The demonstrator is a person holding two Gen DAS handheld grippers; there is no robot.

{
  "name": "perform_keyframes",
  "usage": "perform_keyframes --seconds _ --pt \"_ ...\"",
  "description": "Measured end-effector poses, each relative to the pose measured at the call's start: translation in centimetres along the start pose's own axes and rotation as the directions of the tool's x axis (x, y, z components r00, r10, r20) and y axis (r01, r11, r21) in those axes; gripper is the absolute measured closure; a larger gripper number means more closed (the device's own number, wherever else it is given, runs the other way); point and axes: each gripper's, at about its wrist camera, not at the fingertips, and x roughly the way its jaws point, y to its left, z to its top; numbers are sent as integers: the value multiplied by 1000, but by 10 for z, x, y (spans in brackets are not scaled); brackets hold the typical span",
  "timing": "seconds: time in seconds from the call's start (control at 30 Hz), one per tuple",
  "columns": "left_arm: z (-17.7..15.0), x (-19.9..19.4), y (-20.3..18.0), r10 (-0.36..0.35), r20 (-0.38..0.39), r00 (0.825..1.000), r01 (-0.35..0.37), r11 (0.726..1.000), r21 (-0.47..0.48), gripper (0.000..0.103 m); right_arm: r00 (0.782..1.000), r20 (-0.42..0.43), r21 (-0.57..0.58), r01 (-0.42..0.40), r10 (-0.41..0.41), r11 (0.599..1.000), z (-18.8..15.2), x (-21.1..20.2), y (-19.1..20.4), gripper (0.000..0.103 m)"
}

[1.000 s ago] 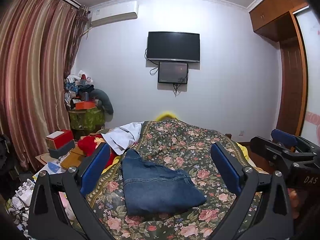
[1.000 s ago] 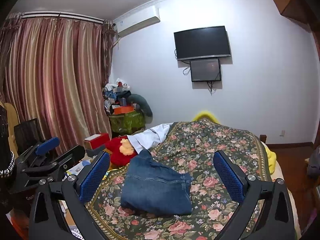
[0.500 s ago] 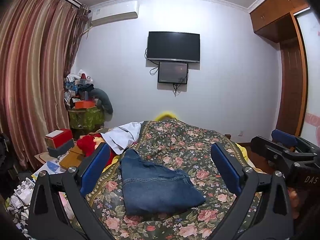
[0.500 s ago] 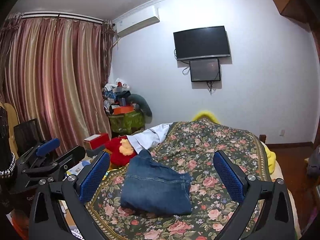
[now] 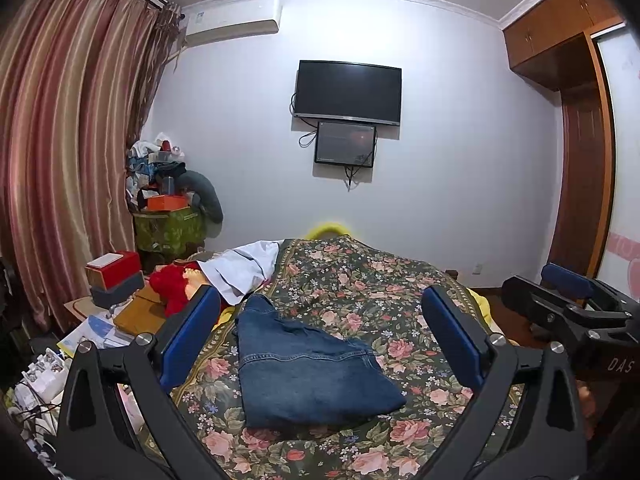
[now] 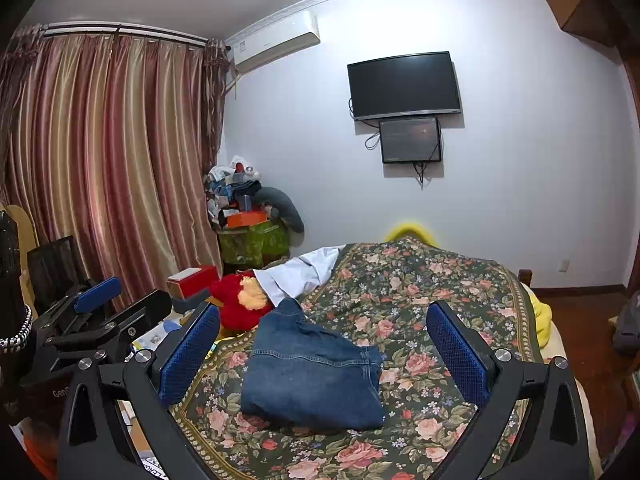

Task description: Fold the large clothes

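A pair of blue denim jeans point(image 5: 308, 368) point(image 6: 314, 372) lies folded into a compact rectangle on the floral bedspread point(image 5: 360, 292) point(image 6: 420, 292). My left gripper point(image 5: 320, 336) hovers open above and in front of the jeans, holding nothing. My right gripper point(image 6: 324, 344) is also open and empty, held back from the jeans at about the same height. Each gripper shows in the other's view: the right one point(image 5: 568, 300) at the right edge, the left one point(image 6: 100, 304) at the left edge. A white garment point(image 5: 244, 268) point(image 6: 304, 272) lies crumpled at the bed's far left corner.
A red plush toy point(image 6: 240, 300) sits at the bed's left side beside boxes point(image 5: 116, 276) and papers. A cluttered green cabinet point(image 5: 168, 228) stands by the striped curtains point(image 5: 60, 160). Two screens point(image 5: 347, 92) hang on the far wall. A wooden wardrobe point(image 5: 580, 160) stands right.
Both grippers have held nearly still, drifting only slightly. The jeans lie unchanged.
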Motion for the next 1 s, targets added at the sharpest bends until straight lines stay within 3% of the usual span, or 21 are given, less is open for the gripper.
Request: perform_keyframes --seconds 1.0 --pt "-1 5 -5 -26 -29 999 25 999 -29 1 1000 2 -11 14 -14 1000 -1 3 -7 0"
